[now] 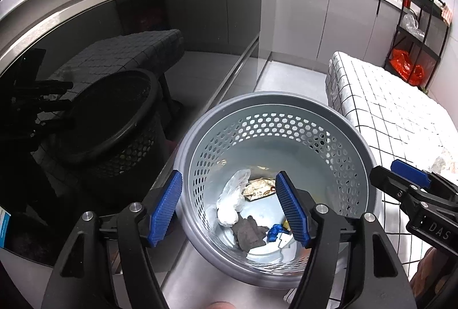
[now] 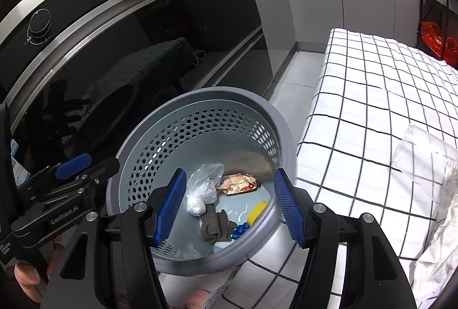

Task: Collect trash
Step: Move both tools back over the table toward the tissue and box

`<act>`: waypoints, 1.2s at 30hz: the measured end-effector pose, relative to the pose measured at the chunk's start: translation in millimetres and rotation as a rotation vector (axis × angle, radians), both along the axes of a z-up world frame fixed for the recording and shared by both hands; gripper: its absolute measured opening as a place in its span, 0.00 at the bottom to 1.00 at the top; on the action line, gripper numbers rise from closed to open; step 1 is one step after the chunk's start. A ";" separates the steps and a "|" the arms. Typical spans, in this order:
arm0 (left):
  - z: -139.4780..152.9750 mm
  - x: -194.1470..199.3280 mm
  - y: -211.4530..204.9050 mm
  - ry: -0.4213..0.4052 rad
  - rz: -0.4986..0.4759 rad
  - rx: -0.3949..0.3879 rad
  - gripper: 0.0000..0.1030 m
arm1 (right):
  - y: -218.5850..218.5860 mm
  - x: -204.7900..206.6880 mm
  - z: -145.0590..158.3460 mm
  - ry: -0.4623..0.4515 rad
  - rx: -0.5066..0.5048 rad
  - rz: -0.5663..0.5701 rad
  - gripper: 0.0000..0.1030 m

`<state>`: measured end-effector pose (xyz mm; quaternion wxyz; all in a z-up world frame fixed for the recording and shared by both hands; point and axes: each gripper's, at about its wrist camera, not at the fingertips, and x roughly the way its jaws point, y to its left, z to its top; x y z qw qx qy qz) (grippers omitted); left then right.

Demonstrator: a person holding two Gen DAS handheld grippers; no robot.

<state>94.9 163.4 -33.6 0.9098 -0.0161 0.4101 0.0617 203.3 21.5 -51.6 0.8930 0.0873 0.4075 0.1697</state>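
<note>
While both tongs are hanging above it with jaws parted and nothing between their blue pads, a grey perforated waste basket (image 1: pixel 274 108) is sitting at the centre of both wrist views, holding the collected trash. The left tongs (image 1: pixel 229 207) are filling the lower middle of the left wrist view, released, and the right tongs (image 2: pixel 227 206) are doing the same in the right wrist view; each is also showing at the edge of the other's view. Lying on the basket floor are a crumpled clear plastic bag (image 2: pixel 204 183), a printed snack wrapper (image 2: pixel 239 183), a dark grey rag (image 2: pixel 216 226), a small blue scrap (image 2: pixel 240 230) and a yellow piece (image 2: pixel 257 212), all close together. The rag is touching the blue scrap. To the right of the basket, a worktop draped in a white cloth with a black grid (image 2: pixel 372 97) is stretching toward the upper right of the frame. A glossy black oven door (image 2: pixel 120 51) is reflecting the basket across the left half. A fingertip (image 1: pixel 219 304) is peeking in at the bottom edge.
</note>
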 end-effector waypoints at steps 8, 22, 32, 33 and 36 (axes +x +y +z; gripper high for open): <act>5.0 -4.3 -9.9 -0.022 -0.016 -0.012 0.65 | -15.0 -12.5 4.5 -0.014 -0.019 -0.030 0.60; 13.6 -9.1 -43.4 -0.059 -0.090 -0.038 0.68 | -66.3 -54.8 14.2 -0.037 -0.042 -0.121 0.63; 17.1 -14.7 -77.0 -0.082 -0.179 -0.081 0.71 | -116.5 -92.7 19.3 -0.060 -0.099 -0.223 0.67; 17.6 -14.4 -81.7 -0.083 -0.191 -0.086 0.71 | -123.2 -95.2 19.3 -0.060 -0.101 -0.236 0.67; 18.4 -14.9 -93.7 -0.087 -0.217 -0.095 0.73 | -139.2 -103.5 18.1 -0.059 -0.104 -0.279 0.67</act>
